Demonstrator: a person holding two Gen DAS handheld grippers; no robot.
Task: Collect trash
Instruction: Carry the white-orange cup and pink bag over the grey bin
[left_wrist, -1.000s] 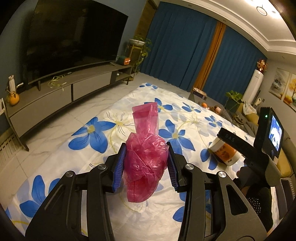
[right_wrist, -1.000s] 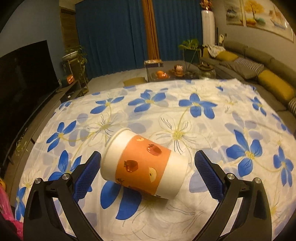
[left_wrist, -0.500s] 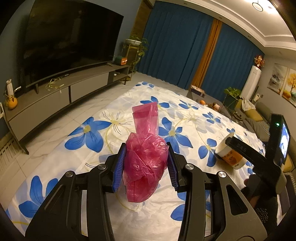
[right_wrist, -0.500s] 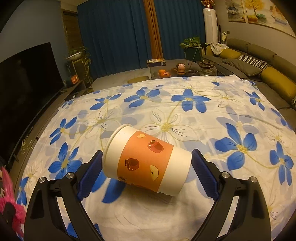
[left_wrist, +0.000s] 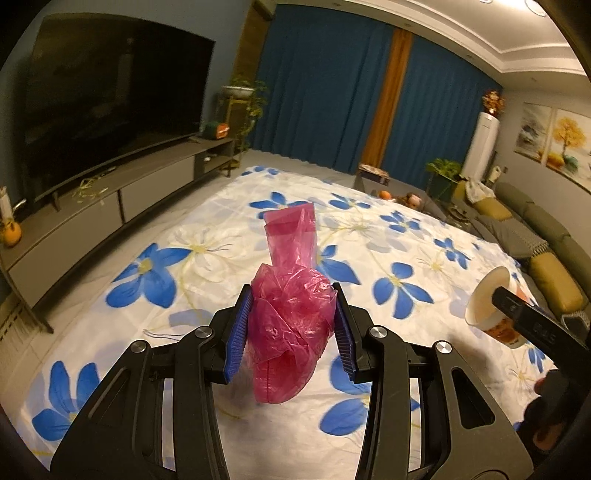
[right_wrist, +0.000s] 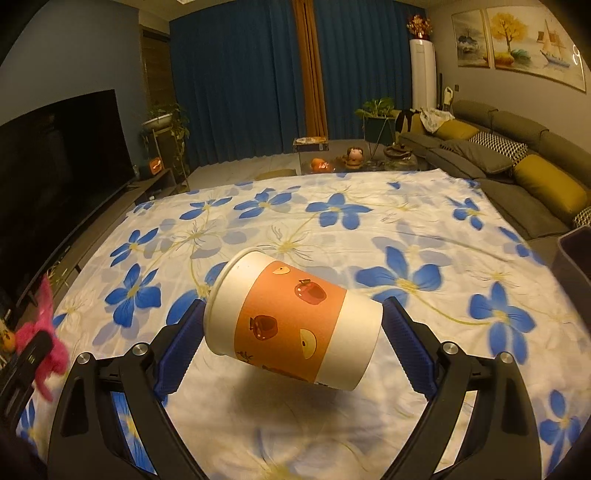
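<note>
A crumpled pink plastic bag (left_wrist: 291, 325) hangs above the floral cloth (left_wrist: 207, 258), and my left gripper (left_wrist: 290, 291) is shut on it, blue pads pressing both sides. The bag's loose top sticks up past the fingertips. In the right wrist view a white paper cup (right_wrist: 291, 321) with an orange fruit-print sleeve lies sideways between the pads of my right gripper (right_wrist: 293, 306), which is shut on it end to end. The cup is clear of the cloth, its shadow below it. The same cup (left_wrist: 484, 310) shows at the right of the left wrist view. The pink bag (right_wrist: 40, 332) appears at the far left.
The blue-flowered cloth (right_wrist: 369, 206) covers the floor. A TV (left_wrist: 110, 96) on a long low cabinet (left_wrist: 92, 210) runs along the left. A grey sofa (right_wrist: 517, 166) with yellow cushions lines the right. A dark container edge (right_wrist: 576, 258) shows at right.
My right gripper narrowed onto the paper cup and raised it off the cloth, carrying it to the right. The left gripper kept its hold on the pink bag and drifted slightly.
</note>
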